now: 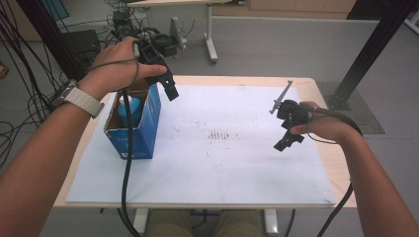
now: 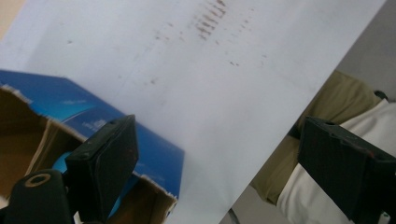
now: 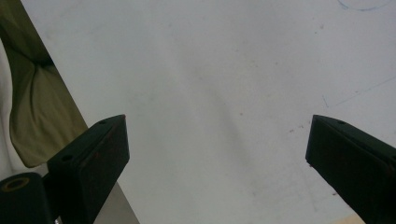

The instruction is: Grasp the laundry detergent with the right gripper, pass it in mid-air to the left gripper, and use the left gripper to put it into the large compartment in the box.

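A wide worktop (image 1: 316, 89) is lying under a white paper sheet (image 1: 222, 163) with faint brown marks. At its left edge a blue cardboard box (image 1: 146, 126) is standing upright with a torn-open top, and a blue-capped bottle (image 1: 129, 106) is sitting inside it. The left claw (image 1: 168, 81) is hovering wide and empty just above the box's far corner. The right claw (image 1: 285, 133) is hanging wide and empty, well apart. The box is probably light and easily crushed; gripping one stiff wall near a corner looks safest.
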Action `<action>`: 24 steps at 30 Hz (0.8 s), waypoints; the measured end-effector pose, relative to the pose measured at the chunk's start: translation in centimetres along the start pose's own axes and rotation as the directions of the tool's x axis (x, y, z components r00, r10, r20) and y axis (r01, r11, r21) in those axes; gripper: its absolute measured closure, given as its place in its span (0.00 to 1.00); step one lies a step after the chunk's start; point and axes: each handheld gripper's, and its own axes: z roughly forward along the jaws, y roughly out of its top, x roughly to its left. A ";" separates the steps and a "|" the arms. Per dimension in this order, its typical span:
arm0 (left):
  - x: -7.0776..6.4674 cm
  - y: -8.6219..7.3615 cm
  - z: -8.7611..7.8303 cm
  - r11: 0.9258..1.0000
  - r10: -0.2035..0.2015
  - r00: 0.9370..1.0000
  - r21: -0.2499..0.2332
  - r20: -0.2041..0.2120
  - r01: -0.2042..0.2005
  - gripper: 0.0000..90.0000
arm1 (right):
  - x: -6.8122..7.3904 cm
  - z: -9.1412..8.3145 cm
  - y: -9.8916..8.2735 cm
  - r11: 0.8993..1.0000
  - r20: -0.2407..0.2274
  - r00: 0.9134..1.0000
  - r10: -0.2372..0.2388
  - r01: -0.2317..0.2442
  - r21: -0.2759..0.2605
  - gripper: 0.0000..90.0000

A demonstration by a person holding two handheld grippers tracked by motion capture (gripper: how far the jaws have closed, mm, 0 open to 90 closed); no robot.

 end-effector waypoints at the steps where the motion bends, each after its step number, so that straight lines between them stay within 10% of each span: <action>1: -0.1 0.3 0.4 1.000 0.017 1.000 0.005 0.003 -0.017 0.14 | 0.0 0.0 -0.1 1.000 0.001 1.000 0.003 -0.003 -0.001 0.07; 24: -3.0 4.3 7.0 0.958 0.278 0.959 0.052 0.047 -0.280 0.13 | 0.4 -0.5 -1.2 0.999 0.016 1.000 0.027 -0.027 -0.031 0.06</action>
